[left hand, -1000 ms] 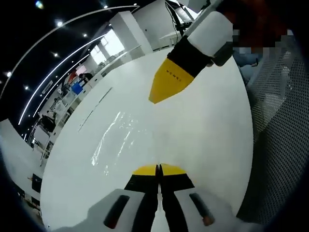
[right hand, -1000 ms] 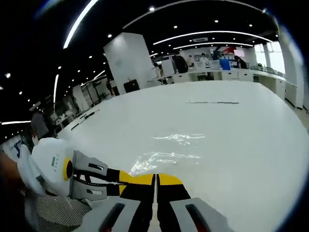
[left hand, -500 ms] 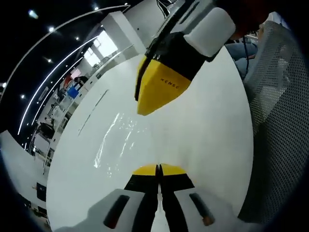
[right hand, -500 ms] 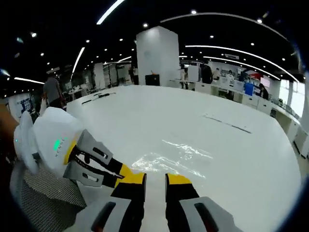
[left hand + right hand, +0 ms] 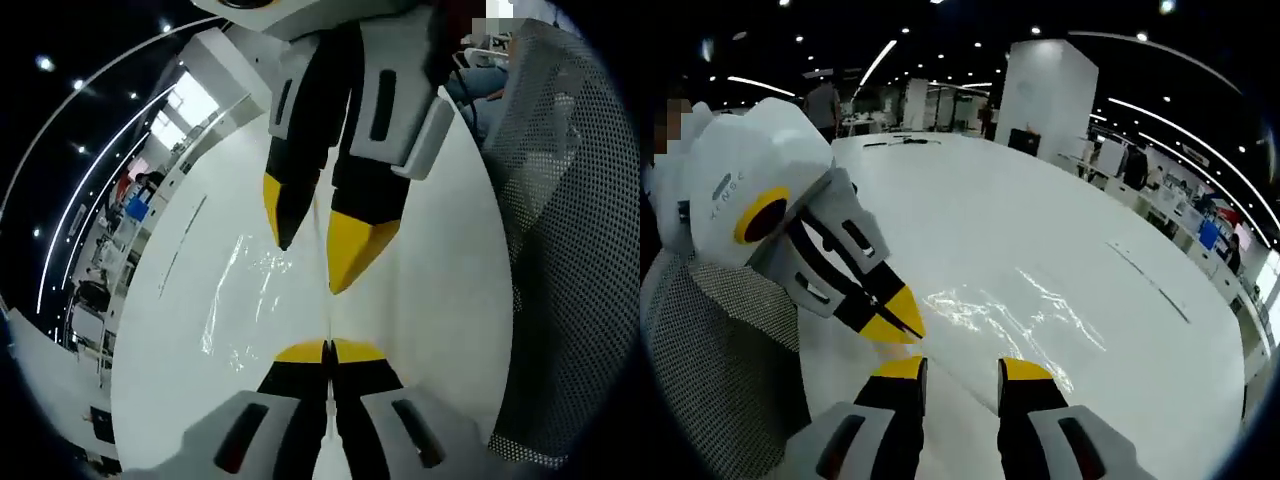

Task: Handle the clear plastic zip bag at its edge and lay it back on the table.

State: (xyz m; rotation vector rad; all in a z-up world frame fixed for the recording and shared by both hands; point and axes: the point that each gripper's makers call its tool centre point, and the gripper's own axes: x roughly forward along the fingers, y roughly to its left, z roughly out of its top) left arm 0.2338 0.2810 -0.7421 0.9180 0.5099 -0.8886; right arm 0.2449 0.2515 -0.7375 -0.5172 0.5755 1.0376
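The clear plastic zip bag [image 5: 243, 290] lies flat on the white table [image 5: 440, 260], its creases glinting. In the right gripper view the bag [image 5: 1015, 315] spreads just ahead of my right gripper [image 5: 963, 369], which is open with nothing between its yellow tips. That gripper [image 5: 315, 255] also reaches down from the top of the left gripper view, jaws apart, hovering over the bag's right edge. My left gripper [image 5: 328, 346] is shut, with nothing seen between its tips. From the right gripper view it [image 5: 893, 318] points at the bag's near corner.
A grey mesh chair back [image 5: 565, 250] stands at the table's edge beside both grippers, also seen as mesh [image 5: 710, 340]. A thin dark strip [image 5: 1150, 275] lies on the far part of the table. Desks, a white pillar [image 5: 1050, 95] and people stand beyond.
My right gripper has gone from shut to open and swung in over the bag's edge, close to the left gripper. The left gripper stays shut. The bag has not moved.
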